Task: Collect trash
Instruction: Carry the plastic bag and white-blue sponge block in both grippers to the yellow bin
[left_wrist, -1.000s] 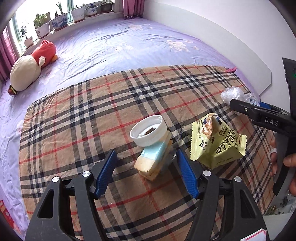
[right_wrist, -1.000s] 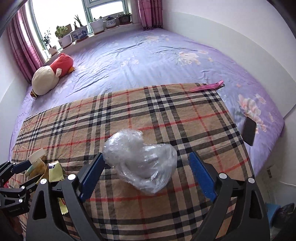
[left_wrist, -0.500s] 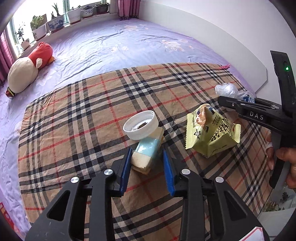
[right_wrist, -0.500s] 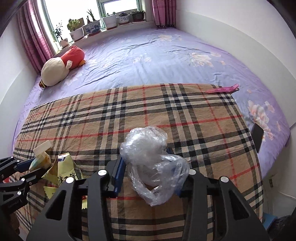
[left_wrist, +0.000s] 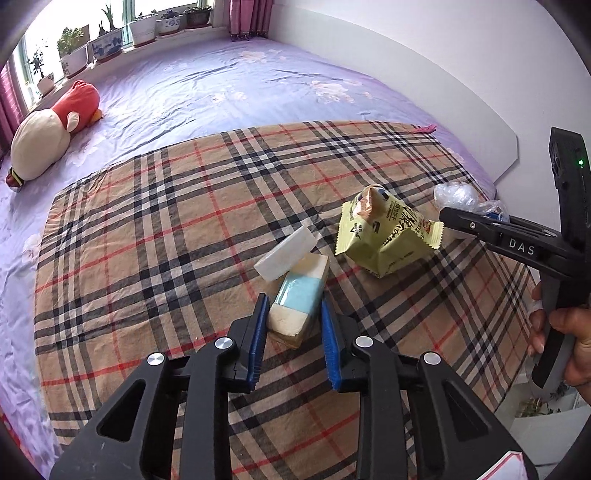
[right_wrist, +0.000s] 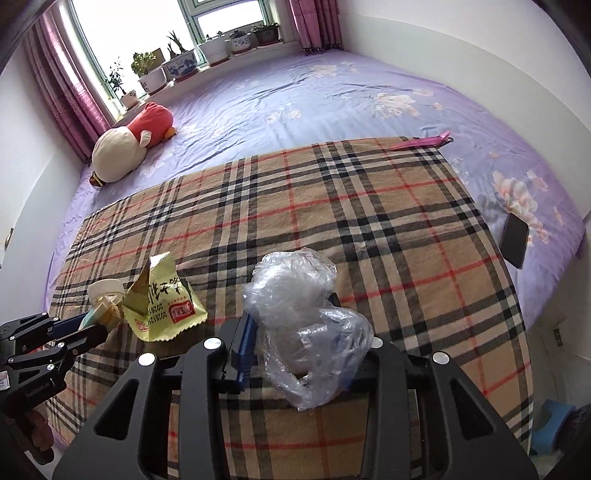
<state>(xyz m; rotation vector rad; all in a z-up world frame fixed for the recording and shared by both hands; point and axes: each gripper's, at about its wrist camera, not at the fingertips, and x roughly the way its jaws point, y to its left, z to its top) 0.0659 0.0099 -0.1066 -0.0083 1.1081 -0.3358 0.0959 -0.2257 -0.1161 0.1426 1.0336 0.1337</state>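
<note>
Left claw (left_wrist: 293, 326) closing on cup (left_wrist: 297, 295); yellow wrapper (left_wrist: 384, 236) just beside.

On the bed (right_wrist: 332, 92) lies a plaid cloth (left_wrist: 166, 240). Near its front edge a carton (left_wrist: 297, 295), a snack bag (left_wrist: 384, 236) and a crumpled plastic bag (right_wrist: 306, 325) sit left to right. A plush toy (right_wrist: 129, 144) lies behind, by the windowsill plants (right_wrist: 177, 66).

The blanket (left_wrist: 155, 236) is tan plaid with black, white and red lines, over a lilac bedsheet (left_wrist: 207, 85) printed with pale flowers. The snack bag (left_wrist: 384, 236) is yellow-green with dark lettering; the paper cup (left_wrist: 299, 295) is cream and light blue. The plush toy (right_wrist: 129, 144) is red and cream. The curtains (right_wrist: 70, 92) are magenta.
</note>
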